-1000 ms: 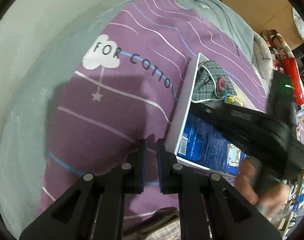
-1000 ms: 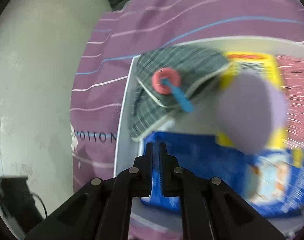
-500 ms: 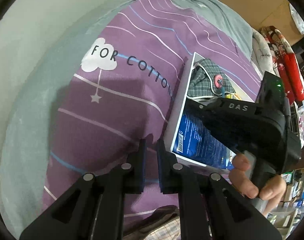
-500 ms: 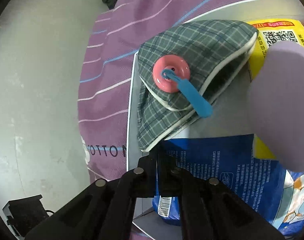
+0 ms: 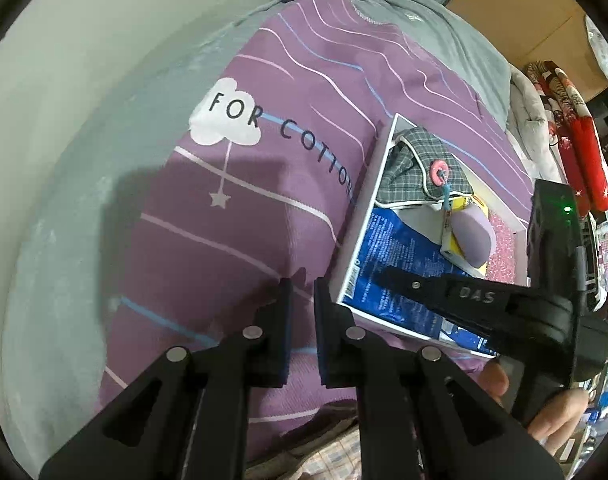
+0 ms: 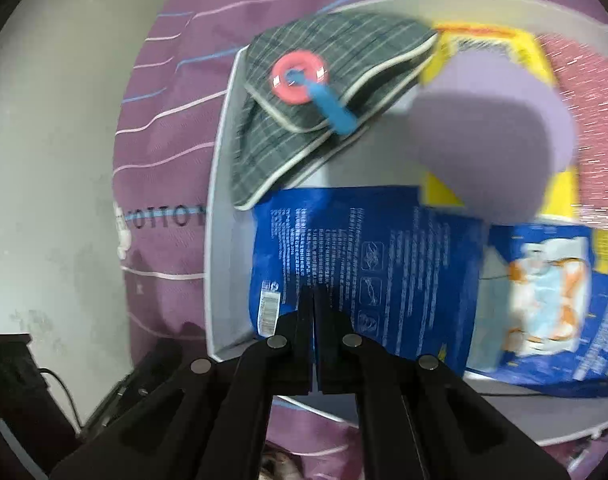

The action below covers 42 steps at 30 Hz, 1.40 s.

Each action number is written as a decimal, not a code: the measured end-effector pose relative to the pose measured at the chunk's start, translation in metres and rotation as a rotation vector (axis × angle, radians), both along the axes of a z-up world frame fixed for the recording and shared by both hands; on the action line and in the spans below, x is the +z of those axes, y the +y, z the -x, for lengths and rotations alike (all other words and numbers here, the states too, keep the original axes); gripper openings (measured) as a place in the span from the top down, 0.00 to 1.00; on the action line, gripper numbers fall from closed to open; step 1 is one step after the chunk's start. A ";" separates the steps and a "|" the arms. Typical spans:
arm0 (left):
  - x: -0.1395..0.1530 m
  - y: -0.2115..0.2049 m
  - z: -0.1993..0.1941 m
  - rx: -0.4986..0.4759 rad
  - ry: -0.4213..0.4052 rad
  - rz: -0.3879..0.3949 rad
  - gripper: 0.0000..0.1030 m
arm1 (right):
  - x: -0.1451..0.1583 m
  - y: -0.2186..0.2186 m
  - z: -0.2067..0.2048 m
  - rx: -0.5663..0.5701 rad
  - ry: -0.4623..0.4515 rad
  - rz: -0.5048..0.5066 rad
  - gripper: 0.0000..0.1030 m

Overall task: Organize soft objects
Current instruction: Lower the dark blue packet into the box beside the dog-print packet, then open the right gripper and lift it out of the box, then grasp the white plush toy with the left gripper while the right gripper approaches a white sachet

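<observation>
Lying across the left of both views is a purple striped quilt point(image 5: 232, 208) printed "FOR COTTON", spread on a bed beside a pale wall point(image 5: 64, 60). Over its near edge hovers the left tool point(image 5: 302, 304), its fingers almost together with only a narrow gap and nothing between them. Just right of that tool a shallow white tray point(image 5: 363, 208) rests on the quilt. At the tray's far left corner sits a grey plaid pouch point(image 6: 323, 92) with a pink button point(image 6: 300, 76) and a blue tab point(image 6: 335, 114). Nearer, a blue printed packet point(image 6: 367, 256) lies flat along the tray's front. Above that packet the right tool point(image 6: 312, 308) is clenched, its fingers pressed together and empty. Further right, a rounded lilac soft object point(image 6: 499, 140) lies on a yellow packet point(image 6: 559, 184), with pink glittery material point(image 6: 583, 92) beyond. This side of the right wrist view is blurred.
</observation>
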State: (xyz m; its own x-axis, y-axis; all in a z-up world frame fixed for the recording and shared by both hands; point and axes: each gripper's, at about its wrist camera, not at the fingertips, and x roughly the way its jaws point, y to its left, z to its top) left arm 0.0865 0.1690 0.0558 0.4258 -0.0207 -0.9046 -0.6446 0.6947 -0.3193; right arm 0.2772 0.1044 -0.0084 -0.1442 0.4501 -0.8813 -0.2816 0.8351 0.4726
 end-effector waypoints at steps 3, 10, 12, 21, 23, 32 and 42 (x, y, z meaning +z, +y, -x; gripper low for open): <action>0.002 -0.002 -0.002 -0.010 0.003 -0.001 0.89 | -0.001 0.002 0.004 0.015 -0.019 0.004 1.00; 0.005 -0.005 -0.001 -0.026 0.004 -0.023 0.89 | 0.006 0.002 0.001 0.002 0.024 -0.013 1.00; 0.006 -0.007 -0.001 -0.035 0.008 -0.024 0.89 | 0.010 0.001 0.004 0.020 -0.011 -0.005 1.00; 0.023 -0.027 0.007 -0.083 -0.041 0.005 0.84 | 0.079 -0.052 0.026 -0.017 -0.183 -0.070 0.84; 0.030 -0.032 0.010 -0.086 -0.063 0.009 0.70 | 0.094 -0.070 0.030 -0.041 -0.208 -0.098 0.74; 0.059 -0.068 0.013 -0.208 -0.095 0.003 0.61 | 0.148 -0.139 0.053 -0.100 -0.334 -0.095 0.60; 0.060 -0.120 0.034 -0.243 -0.038 -0.224 0.61 | 0.153 -0.191 0.107 -0.158 -0.685 0.015 0.42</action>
State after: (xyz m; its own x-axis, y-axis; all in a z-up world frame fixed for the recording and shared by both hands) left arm 0.0527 0.0491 0.1156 0.4663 0.0720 -0.8817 -0.4424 0.8821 -0.1620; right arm 0.1699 -0.0871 0.1449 0.5122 0.4071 -0.7563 -0.3864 0.8956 0.2204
